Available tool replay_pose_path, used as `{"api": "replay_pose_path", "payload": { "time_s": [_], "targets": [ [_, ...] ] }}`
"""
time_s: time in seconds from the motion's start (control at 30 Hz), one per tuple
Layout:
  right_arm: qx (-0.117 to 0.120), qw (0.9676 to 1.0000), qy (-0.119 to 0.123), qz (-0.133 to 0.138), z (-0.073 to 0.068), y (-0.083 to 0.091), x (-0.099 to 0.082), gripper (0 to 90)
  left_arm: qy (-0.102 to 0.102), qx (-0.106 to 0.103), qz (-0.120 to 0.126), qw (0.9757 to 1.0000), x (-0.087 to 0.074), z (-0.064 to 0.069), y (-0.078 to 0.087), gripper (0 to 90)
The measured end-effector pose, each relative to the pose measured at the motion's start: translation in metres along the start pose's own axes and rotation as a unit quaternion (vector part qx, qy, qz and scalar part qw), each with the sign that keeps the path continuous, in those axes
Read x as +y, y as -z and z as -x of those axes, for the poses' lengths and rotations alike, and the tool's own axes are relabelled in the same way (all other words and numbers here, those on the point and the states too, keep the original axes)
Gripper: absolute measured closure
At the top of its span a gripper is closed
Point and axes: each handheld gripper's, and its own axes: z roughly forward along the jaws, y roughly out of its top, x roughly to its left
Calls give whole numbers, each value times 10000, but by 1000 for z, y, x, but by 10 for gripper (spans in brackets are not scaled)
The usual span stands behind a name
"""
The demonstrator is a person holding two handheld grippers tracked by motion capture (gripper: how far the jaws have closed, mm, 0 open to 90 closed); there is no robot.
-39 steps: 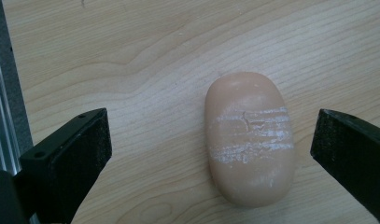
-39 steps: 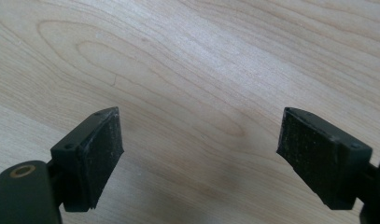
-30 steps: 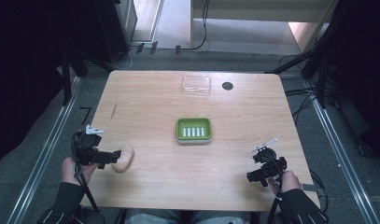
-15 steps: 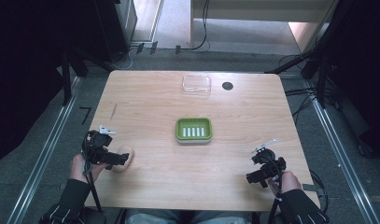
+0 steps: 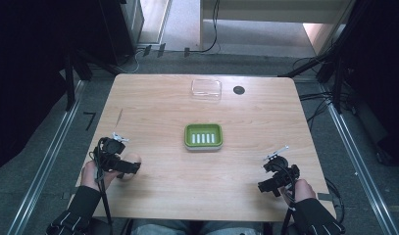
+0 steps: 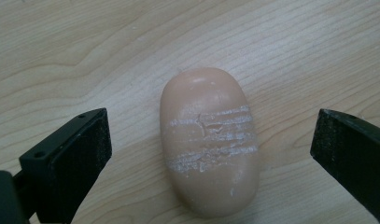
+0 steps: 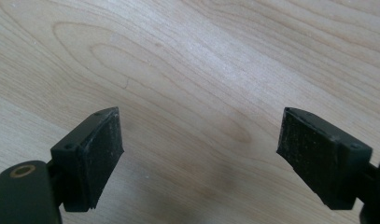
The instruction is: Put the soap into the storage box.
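- Left gripper (image 6: 211,140) low over the near-left part of the bench (image 5: 153,112); fingers (image 6: 73,158) wide apart, one on each side of the soap (image 6: 208,149), neither touching it
- Soap: pale peach oval bar, flat on the wood, with whitish scuffed bands across its top; long axis runs along the gripper's line of sight in the left gripper view
- In the high view the soap (image 5: 131,161) peeks out from under the left gripper (image 5: 119,165), near the bench's left edge and well apart from the dish
- Left hand (image 5: 93,172) on the gripper, dark sleeve behind it, entering from the bottom left
- Right gripper (image 7: 199,149) over bare wood at the near-right of the bench; fingers (image 7: 96,149) spread apart, nothing between them
- High view: right gripper (image 5: 273,182) sits well apart from the soap, with the right hand (image 5: 299,190) behind it
- Green dish (image 5: 203,136) at mid-bench, rectangular with rounded corners, pale slots in a row in its floor; nothing in it
- Clear lid (image 5: 206,89) at the far edge of the bench, just left of a round black hole (image 5: 238,90)
- Dish lies roughly between the two grippers but farther up the bench than either
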Motion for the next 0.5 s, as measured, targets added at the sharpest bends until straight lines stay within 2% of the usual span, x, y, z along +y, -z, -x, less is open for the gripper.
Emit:
{"api": "replay_pose_path", "payload": {
  "time_s": [0.1,0.3,0.5],
  "targets": [
    [9,10000,87,14,-1,0,1,145,49,-21,-116,9999,-1,-2,-4,0],
    [11,10000,37,3,-1,-1,2,145,120,-53,-260,9996,1,-4,-12,0],
    [15,10000,22,25,-1,-1,2,145,105,-47,-315,9994,1,-4,-15,0]
  ]
}}
